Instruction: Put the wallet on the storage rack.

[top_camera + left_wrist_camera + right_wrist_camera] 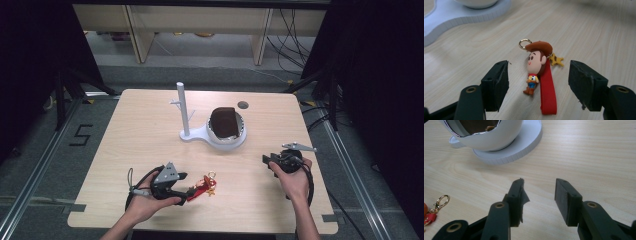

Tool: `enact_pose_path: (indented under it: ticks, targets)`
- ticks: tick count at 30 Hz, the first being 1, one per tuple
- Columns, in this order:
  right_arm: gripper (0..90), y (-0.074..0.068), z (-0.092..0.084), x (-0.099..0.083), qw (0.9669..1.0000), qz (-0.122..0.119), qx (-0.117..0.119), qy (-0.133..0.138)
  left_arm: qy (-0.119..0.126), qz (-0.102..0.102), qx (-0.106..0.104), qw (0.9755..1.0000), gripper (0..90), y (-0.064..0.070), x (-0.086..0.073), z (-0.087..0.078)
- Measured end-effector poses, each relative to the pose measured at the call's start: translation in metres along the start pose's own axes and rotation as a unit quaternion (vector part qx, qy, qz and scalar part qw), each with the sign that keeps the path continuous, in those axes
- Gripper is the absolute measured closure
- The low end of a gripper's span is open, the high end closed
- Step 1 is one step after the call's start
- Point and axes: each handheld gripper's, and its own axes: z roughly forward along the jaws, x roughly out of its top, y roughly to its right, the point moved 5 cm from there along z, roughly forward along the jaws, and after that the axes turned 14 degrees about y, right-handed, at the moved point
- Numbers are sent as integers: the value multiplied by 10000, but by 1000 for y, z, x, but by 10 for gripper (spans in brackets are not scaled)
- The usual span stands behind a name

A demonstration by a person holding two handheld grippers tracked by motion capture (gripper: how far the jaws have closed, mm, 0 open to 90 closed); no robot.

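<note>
A cowboy-figure keychain (535,65) with a red strap (547,92), a gold ring and a star charm lies flat on the wooden table (150,125), near the front edge (206,184). My left gripper (186,187) is held low over it; in the left gripper view (539,66) its jaws stand wide on either side of the figure, and the pads do not touch it. My right gripper (267,159) is at the right of the table, and its jaws (539,183) are open with bare wood between them.
A white stand (200,135) with an upright post (182,107) and a white bowl (235,140) sits mid-table. A dark brown object (224,122) lies in the bowl. A small dark round hole (243,105) marks the far side of the tabletop.
</note>
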Motion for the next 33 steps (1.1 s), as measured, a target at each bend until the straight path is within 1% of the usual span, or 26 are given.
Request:
enact_pose_path:
  ticks: [1, 2, 4, 5, 6, 7, 8, 9, 10, 11, 12, 14, 15, 17, 18, 21, 22, 23, 24, 25, 27, 28, 30, 31, 32, 33]
  targets:
    - [597, 0, 0, 0, 10000, 0, 0, 0, -77, 11, -13, 10000, 318, 0, -1, 2]
    - [595, 4, 0, 0, 9998, -191, 12, -16, -240, 139, -68, 9996, 324, 0, -3, 7]
    - [593, 4, 1, 0, 9998, -160, 63, 23, -260, 119, -83, 9996, 330, 0, -4, 10]
    - [592, 5, 3, -1, 9997, -225, 7, 5, -317, 109, -74, 9994, 338, 0, -5, 13]
    - [591, 4, 2, -1, 9998, -163, -35, -74, -347, 143, -132, 9992, 343, 0, -5, 16]
    - [589, 3, 2, -1, 9998, -151, 124, 2, -389, 140, -144, 9990, 348, -1, -6, 19]
    - [589, 3, 2, -1, 9998, -144, 113, 1, -462, 169, -131, 9987, 355, -2, -6, 23]
    - [588, 2, 3, -1, 9998, -128, 121, -5, -540, 282, -152, 9980, 365, -4, -7, 25]
    - [587, 2, 2, -2, 9999, -140, 86, -41, -575, 300, -183, 9977, 371, -4, -7, 26]
    - [587, 2, 2, -2, 9998, -143, 93, -43, -477, 136, -164, 9986, 376, -2, -7, 30]
    - [586, 2, 2, -2, 9998, -144, 94, -44, -570, 203, -211, 9979, 381, -3, -7, 31]
    - [585, 2, 2, -2, 9999, -116, 116, -2, -549, 129, -241, 9981, 393, -1, -8, 36]
    - [584, 3, 3, -2, 9999, -141, 79, 5, -652, 161, -240, 9975, 398, -2, -9, 37]
    - [583, 3, 2, -1, 9998, -103, 148, 23, -752, 221, -248, 9966, 409, -3, -11, 38]
    - [583, 3, 2, -2, 9999, -104, 111, -8, -793, 203, -241, 9964, 420, -4, -11, 39]
    - [582, 3, 2, -2, 9998, -76, 161, -9, -851, 156, -283, 9959, 445, -4, -12, 43]
    - [582, 3, 2, -2, 9999, -81, 142, -12, -859, 88, -247, 9960, 452, -3, -12, 44]
    - [581, 4, 2, -3, 9999, -92, 112, -10, -897, 129, -301, 9954, 462, -3, -12, 45]
    - [581, 4, 2, -3, 9999, -89, 119, -11, -886, 103, -306, 9955, 474, -2, -12, 47]
    - [581, 4, 2, -3, 9999, -89, 119, -9, -962, 146, -330, 9947, 487, -2, -13, 47]
    - [580, 4, 2, -3, 9999, -81, 127, -11, -967, 100, -328, 9947, 526, -1, -13, 50]
    - [580, 3, 1, -3, 9998, -61, 169, -16, -962, 138, -315, 9948, 561, 0, -12, 50]
    - [580, 4, 1, -3, 9998, -43, 168, 0, -905, 136, -284, 9954, 584, 0, -11, 50]
    - [579, 4, 2, -3, 9999, -41, 146, 21, -822, 85, -250, 9963, 599, 1, -9, 50]
    - [578, 5, 1, -3, 9999, -48, 110, -12, -829, 121, -245, 9962, 612, 0, -8, 48]
    - [578, 5, 1, -3, 9999, -49, 102, 2, -754, 68, -187, 9970, 619, 1, -7, 49]
